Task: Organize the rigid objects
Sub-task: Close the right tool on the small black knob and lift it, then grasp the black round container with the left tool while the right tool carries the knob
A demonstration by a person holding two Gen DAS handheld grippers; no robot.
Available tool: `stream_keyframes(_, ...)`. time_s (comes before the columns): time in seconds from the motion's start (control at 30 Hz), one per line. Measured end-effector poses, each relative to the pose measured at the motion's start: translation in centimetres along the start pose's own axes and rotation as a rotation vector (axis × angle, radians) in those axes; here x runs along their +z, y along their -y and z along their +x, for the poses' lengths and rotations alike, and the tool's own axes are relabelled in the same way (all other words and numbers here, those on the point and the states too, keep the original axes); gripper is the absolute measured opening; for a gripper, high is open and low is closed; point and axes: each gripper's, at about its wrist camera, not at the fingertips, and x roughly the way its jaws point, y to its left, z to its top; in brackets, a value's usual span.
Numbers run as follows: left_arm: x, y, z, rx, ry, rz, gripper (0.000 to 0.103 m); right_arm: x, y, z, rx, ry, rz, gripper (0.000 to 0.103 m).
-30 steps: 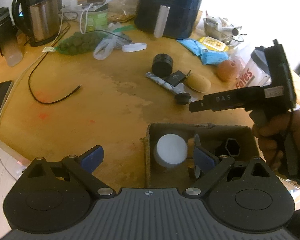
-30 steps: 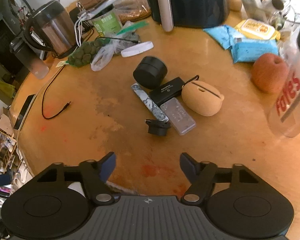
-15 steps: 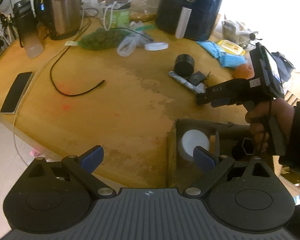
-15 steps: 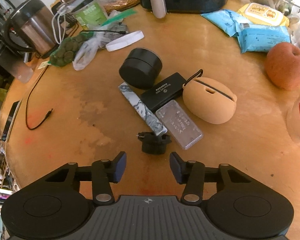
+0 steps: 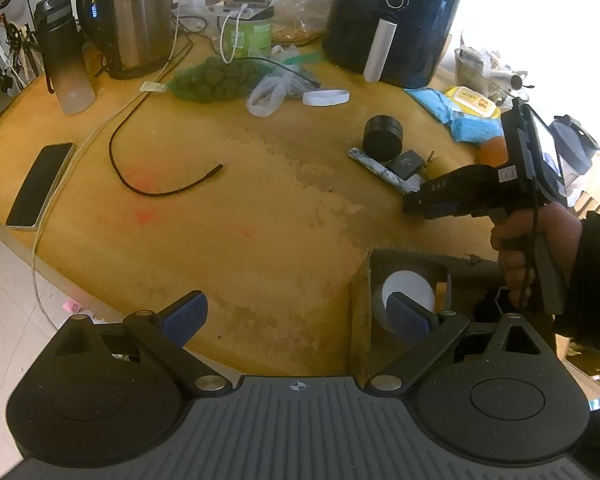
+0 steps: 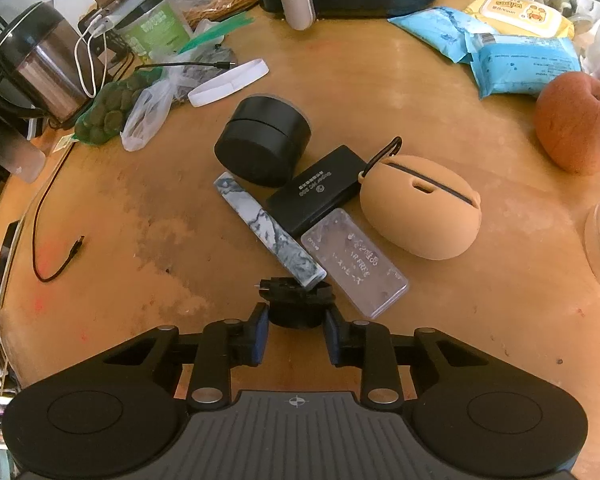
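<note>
Grabbing is the step now: the right gripper (image 6: 295, 338) has its two fingers on each side of the small black part (image 6: 296, 302) on the tabletop (image 6: 140, 240), nearly closed, but I cannot tell if they squeeze it yet. Next it should squeeze, lift and carry it to the box (image 5: 360, 304) near the left gripper (image 5: 296, 316), which is spread wide and holds nothing. Just past the part, the marble bar (image 6: 268, 232) rests on it and the clear case (image 6: 354, 262) lies close, so both could get bumped.
</note>
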Motion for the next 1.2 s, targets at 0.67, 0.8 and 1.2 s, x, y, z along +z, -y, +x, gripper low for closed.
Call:
stream_keyframes(0.67,3.2,2.9,2.8,-0.096,0.022,0.097,0.098,-2.0,0.6,-6.5,0.036,0.075,-0.060,0.031)
stream_keyframes(0.8,4.3,4.2,3.3,-0.110,0.039,0.134,0.098,-2.7,1.5,-8.3,0.034,0.104,-0.051,0.031)
stream_keyframes(1.2,7.6,7.1,5.0,-0.115,0.096,0.202,0.098,-4.9,4.5,-12.9,0.014,0.184,0.018,0.031)
